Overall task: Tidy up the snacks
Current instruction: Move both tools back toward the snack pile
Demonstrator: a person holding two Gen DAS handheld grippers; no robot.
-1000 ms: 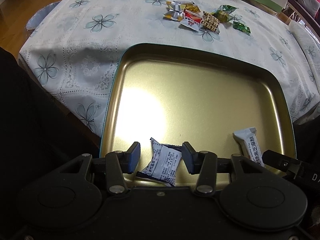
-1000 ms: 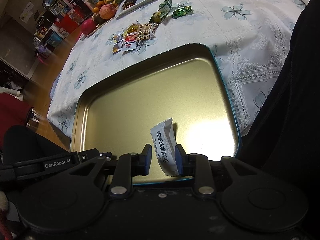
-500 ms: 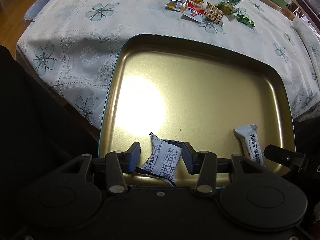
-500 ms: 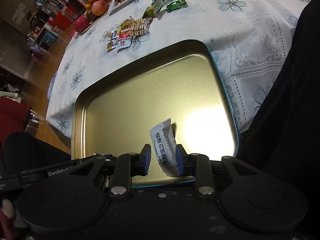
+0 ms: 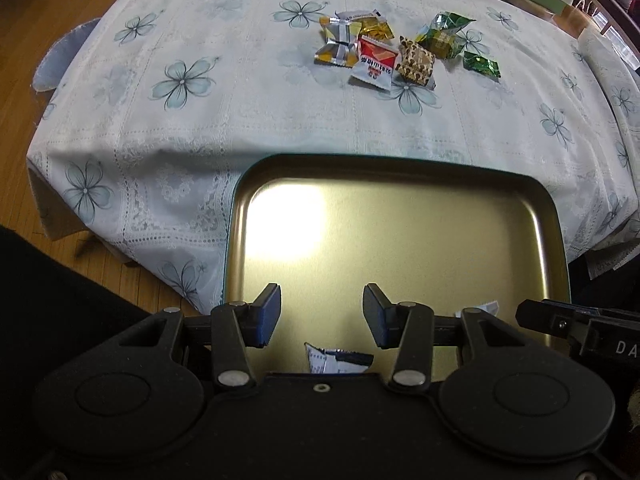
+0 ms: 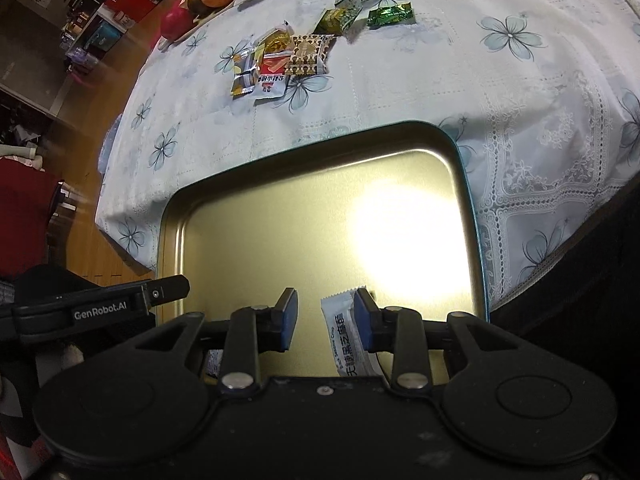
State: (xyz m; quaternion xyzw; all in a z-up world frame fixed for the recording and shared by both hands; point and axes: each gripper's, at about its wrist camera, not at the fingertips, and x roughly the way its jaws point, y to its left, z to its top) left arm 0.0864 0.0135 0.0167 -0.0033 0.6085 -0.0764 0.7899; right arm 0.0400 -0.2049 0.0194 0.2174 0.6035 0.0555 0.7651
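Left wrist: wrapper point(image 5: 338, 361) half-hidden under claw point(image 5: 321, 316)

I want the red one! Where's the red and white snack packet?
The red and white packet lies on the flowered tablecloth beyond the gold tray, mid-pile in the left wrist view, between a silver-gold wrapper and a brown patterned packet.

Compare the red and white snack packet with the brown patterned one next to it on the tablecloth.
The red and white packet is flat, with a red top and printed characters; the brown patterned packet is puffier and covered in a repeating gold-brown design. The red and white packet lies left of the brown one. Both lie outside the gold tray, touching.
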